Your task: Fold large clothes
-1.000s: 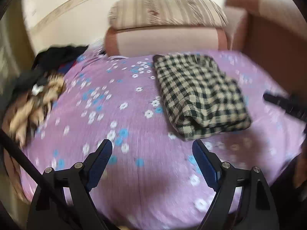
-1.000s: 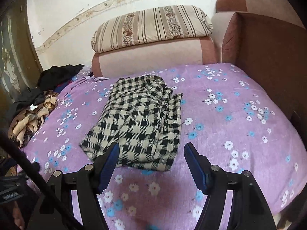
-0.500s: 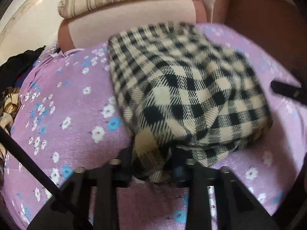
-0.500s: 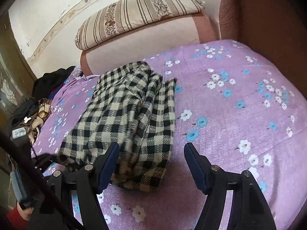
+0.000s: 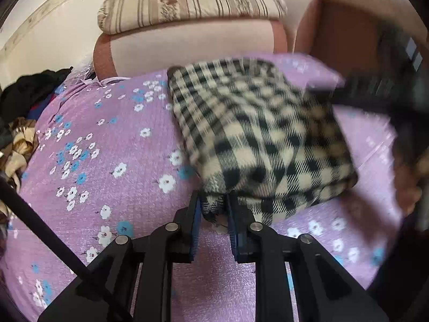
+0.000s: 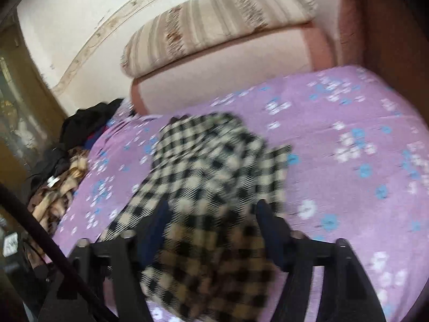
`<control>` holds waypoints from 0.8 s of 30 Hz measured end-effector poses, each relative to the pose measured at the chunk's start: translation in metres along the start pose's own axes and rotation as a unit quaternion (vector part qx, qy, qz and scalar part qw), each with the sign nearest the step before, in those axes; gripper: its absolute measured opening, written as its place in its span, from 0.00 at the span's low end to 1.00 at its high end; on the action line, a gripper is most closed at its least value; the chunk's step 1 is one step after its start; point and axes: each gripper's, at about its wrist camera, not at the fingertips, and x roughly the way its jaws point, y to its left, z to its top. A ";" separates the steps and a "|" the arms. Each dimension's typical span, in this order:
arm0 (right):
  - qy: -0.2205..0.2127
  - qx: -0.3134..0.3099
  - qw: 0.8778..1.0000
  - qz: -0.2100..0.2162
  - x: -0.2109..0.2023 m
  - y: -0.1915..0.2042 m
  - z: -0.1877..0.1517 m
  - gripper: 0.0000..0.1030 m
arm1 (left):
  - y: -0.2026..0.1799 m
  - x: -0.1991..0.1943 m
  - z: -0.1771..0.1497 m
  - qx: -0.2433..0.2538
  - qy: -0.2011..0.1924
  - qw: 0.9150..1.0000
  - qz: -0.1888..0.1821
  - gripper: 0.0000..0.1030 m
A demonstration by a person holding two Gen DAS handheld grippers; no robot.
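Note:
A folded black-and-cream checked garment (image 5: 257, 139) lies on the purple flowered bedsheet (image 5: 107, 161). My left gripper (image 5: 213, 209) is shut on its near corner and holds that edge pinched. In the right wrist view the same checked garment (image 6: 214, 177) reaches between the fingers of my right gripper (image 6: 211, 214), whose jaws stand wide apart around the cloth. The right gripper also shows as a dark blur at the right of the left wrist view (image 5: 375, 91).
A striped cushion (image 5: 187, 0) lies on a pink sofa block (image 5: 187, 51) at the back. A brown sofa arm (image 6: 388, 26) stands at the right. A heap of dark and tan clothes (image 6: 61, 166) lies at the left edge of the bed.
My left gripper has closed on the garment's near corner and stays shut on it. My right gripper has moved forward over the garment, so the cloth now lies between its open fingers.

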 end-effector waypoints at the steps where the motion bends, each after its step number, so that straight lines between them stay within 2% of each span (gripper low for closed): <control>1: 0.021 0.006 1.000 0.011 0.009 -0.003 -0.004 0.58 | 0.007 -0.008 0.002 -0.014 -0.010 1.000 -0.006 0.23; 2: 0.042 0.011 0.999 0.010 0.019 -0.007 -0.008 0.58 | 0.015 -0.016 0.007 -0.028 -0.021 0.999 -0.007 0.30; 3: 0.071 0.016 0.997 -0.018 0.032 -0.014 -0.016 0.58 | 0.020 -0.022 0.012 -0.041 -0.033 0.999 -0.008 0.32; 5: 0.089 0.030 0.995 -0.031 0.038 -0.025 -0.023 0.58 | 0.027 -0.029 0.028 -0.064 -0.059 0.996 -0.015 0.36; 7: 0.063 0.047 0.997 -0.027 0.023 -0.030 -0.018 0.58 | 0.022 -0.026 0.043 -0.068 -0.059 0.996 -0.024 0.39; 10: -0.001 0.028 0.999 -0.045 0.001 -0.021 0.005 0.58 | 0.005 0.003 0.058 -0.047 -0.041 0.997 -0.034 0.40; 13: -0.001 0.018 0.999 -0.047 0.015 -0.009 0.035 0.57 | -0.009 0.046 0.049 -0.036 0.018 0.998 -0.046 0.40; 15: 0.011 0.015 0.999 -0.032 0.039 0.003 0.059 0.57 | -0.014 0.058 0.038 -0.028 0.027 0.999 -0.035 0.42; 16: 0.028 0.016 0.999 -0.022 0.054 0.006 0.067 0.57 | -0.018 0.058 0.034 -0.019 0.021 0.999 -0.021 0.49; 17: 0.064 0.018 0.998 -0.014 0.081 0.005 0.079 0.57 | -0.023 0.057 0.032 -0.006 0.019 1.000 -0.011 0.55; 20: 0.120 0.008 0.989 -0.086 0.147 -0.005 0.099 0.57 | -0.028 0.055 0.031 0.001 0.022 1.000 -0.014 0.64; 22: 0.150 0.009 0.982 -0.114 0.180 -0.014 0.110 0.57 | -0.027 0.055 0.033 0.000 0.023 1.000 -0.020 0.69; 24: 0.162 0.005 0.977 -0.136 0.200 -0.014 0.122 0.57 | -0.022 0.060 0.033 -0.013 0.033 0.999 -0.028 0.71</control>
